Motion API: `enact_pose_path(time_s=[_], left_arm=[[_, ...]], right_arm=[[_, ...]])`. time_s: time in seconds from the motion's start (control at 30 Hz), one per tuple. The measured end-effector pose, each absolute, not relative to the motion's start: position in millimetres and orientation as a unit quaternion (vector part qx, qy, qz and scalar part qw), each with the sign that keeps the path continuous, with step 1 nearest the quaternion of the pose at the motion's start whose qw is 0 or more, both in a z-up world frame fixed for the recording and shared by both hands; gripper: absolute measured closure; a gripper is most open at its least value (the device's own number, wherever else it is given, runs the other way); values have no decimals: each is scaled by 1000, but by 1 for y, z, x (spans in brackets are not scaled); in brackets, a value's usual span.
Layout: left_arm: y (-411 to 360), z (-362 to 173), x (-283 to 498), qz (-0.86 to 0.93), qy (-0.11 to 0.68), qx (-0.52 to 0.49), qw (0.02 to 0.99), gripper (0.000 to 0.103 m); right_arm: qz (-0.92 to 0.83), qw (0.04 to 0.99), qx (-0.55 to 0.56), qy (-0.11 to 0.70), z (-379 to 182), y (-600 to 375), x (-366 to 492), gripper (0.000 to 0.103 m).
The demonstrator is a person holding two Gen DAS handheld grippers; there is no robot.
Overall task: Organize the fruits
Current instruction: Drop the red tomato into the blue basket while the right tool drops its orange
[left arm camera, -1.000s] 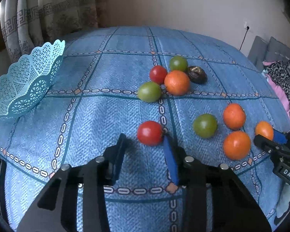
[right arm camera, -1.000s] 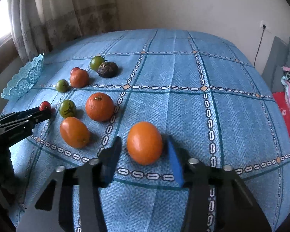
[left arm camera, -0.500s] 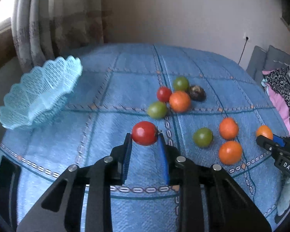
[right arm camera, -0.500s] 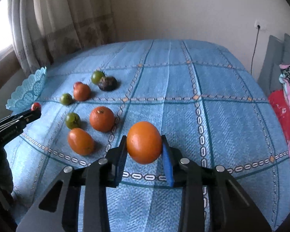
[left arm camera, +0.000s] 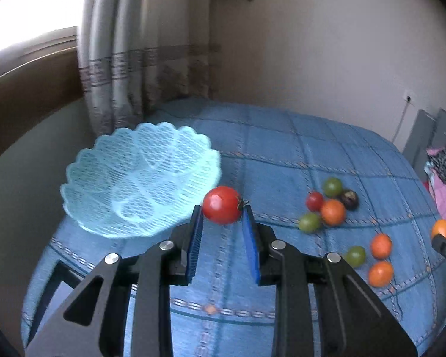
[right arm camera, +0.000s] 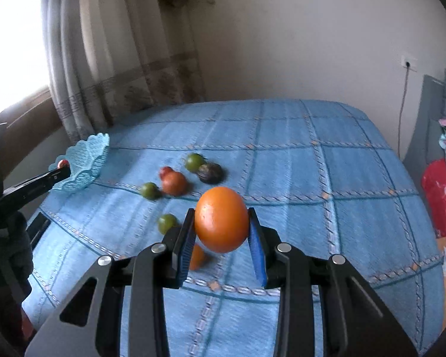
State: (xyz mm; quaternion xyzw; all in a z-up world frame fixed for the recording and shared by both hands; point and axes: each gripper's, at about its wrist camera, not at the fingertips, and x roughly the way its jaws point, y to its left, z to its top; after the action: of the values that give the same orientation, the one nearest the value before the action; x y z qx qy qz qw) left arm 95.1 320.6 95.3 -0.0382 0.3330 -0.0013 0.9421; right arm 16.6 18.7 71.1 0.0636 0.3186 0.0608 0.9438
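My left gripper [left arm camera: 222, 214] is shut on a red tomato [left arm camera: 222, 204], held in the air just right of a light-blue lattice basket [left arm camera: 139, 178] that looks empty. My right gripper [right arm camera: 220, 226] is shut on a large orange [right arm camera: 221, 219], lifted above the blue cloth. In the right wrist view the left gripper [right arm camera: 61, 169] shows at the far left, beside the basket [right arm camera: 84, 162]. Loose fruit lies on the cloth: a red tomato [left arm camera: 314, 200], green ones [left arm camera: 333, 186] [left arm camera: 309, 222] [left arm camera: 355, 255], oranges [left arm camera: 332, 211] [left arm camera: 380, 246] [left arm camera: 380, 273] and a dark fruit [left arm camera: 349, 198].
The table wears a blue checked cloth [right arm camera: 282, 154]. Curtains [left arm camera: 133, 59] and a window hang behind the basket. A wall socket with cable [right arm camera: 407, 65], grey cushions and pink and red fabric [right arm camera: 440, 196] lie to the right. A gloved hand [right arm camera: 6, 238] holds the left tool.
Both grippers closed on their fruit and lifted it off the cloth. The left one carried the tomato leftward toward the basket; the right one raised the orange.
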Motion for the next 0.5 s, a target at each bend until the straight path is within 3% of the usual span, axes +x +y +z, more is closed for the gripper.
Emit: enact_pose_path(time_s=[0.5], left_arm=[[398,89,127,57,336,-59,938,76]], right_arm=[[137,936,19,322,92,131,72,69]])
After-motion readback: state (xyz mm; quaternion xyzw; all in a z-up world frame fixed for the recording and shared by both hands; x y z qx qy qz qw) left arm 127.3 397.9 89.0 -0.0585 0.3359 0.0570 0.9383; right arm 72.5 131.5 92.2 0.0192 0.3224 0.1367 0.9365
